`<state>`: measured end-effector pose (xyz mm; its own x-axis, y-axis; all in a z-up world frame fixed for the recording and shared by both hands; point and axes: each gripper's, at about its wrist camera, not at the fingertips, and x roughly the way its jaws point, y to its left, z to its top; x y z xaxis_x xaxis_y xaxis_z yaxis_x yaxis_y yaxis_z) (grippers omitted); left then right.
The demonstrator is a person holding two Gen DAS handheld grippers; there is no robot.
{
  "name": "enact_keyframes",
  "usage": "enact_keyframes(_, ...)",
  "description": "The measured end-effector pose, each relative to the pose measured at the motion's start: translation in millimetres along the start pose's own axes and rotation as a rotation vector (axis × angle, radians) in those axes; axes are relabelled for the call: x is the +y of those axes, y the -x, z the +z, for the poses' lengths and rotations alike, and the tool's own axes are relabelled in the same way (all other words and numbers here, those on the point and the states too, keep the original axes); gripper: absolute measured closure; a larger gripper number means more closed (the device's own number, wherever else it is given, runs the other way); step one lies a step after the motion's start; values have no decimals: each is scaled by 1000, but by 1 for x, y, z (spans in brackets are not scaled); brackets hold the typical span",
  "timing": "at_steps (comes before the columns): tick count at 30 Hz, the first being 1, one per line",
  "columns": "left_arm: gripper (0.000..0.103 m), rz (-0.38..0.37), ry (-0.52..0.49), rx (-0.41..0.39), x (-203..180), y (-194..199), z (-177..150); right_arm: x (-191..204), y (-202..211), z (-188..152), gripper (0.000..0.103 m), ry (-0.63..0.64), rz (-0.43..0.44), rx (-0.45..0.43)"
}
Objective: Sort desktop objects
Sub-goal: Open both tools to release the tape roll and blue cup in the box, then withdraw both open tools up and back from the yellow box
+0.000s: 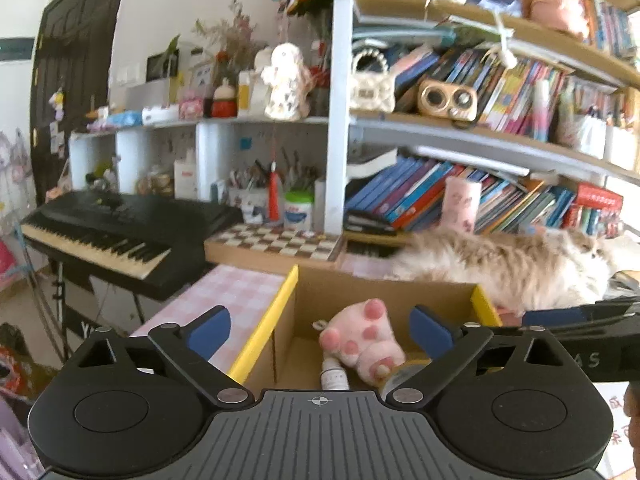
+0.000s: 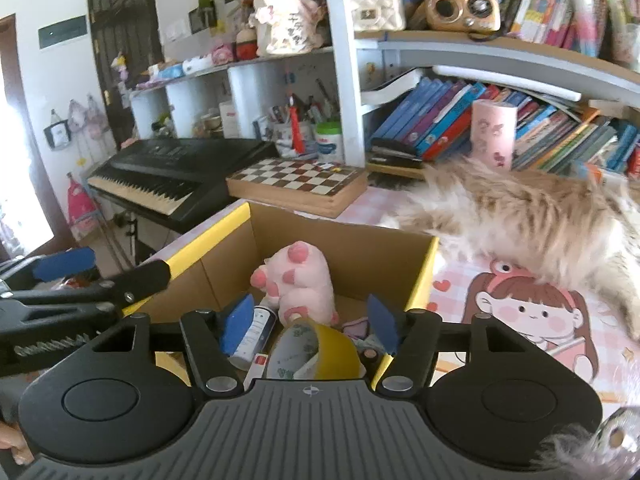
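An open cardboard box with yellow flaps (image 1: 288, 300) (image 2: 224, 236) stands on the pink checked desk. Inside lie a pink plush paw toy (image 1: 366, 336) (image 2: 302, 280), a white spray bottle (image 1: 334, 376) (image 2: 254, 336), a yellow tape roll (image 2: 316, 350) and small items. My left gripper (image 1: 320, 332) is open and empty above the box's near left side. My right gripper (image 2: 308, 324) is open and empty over the box, its blue pads either side of the tape roll without touching it. The left gripper also shows at the left edge of the right wrist view (image 2: 80, 280).
A fluffy cat (image 1: 504, 264) (image 2: 532, 220) lies on the desk right behind and beside the box. A chessboard box (image 2: 298, 184), a black keyboard (image 2: 176, 176) and crowded bookshelves (image 1: 460, 128) stand behind. A cartoon girl mat (image 2: 528, 320) lies right of the box.
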<state>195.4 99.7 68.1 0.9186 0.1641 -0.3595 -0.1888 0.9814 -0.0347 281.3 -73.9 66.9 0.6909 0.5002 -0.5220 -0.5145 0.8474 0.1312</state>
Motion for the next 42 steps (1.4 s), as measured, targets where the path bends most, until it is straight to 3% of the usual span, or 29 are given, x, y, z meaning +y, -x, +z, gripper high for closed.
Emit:
enact_keyframes(11,1,-73,-49,-26,6,49,-11,22,53,-26,40,-53,-128,-79)
enact_keyframes(23,1,-95,-71,24,15,87,-40,42,103,-73,38,-125,-278,-115)
enact_keyframes(34,1,-70,-178,72,11,115,-77,65,132,-133,37,-169,-408,-73)
enact_keyframes(42,1,-120,-218,118,6,130,-95,81,144,-159,34,-179,-437,-27)
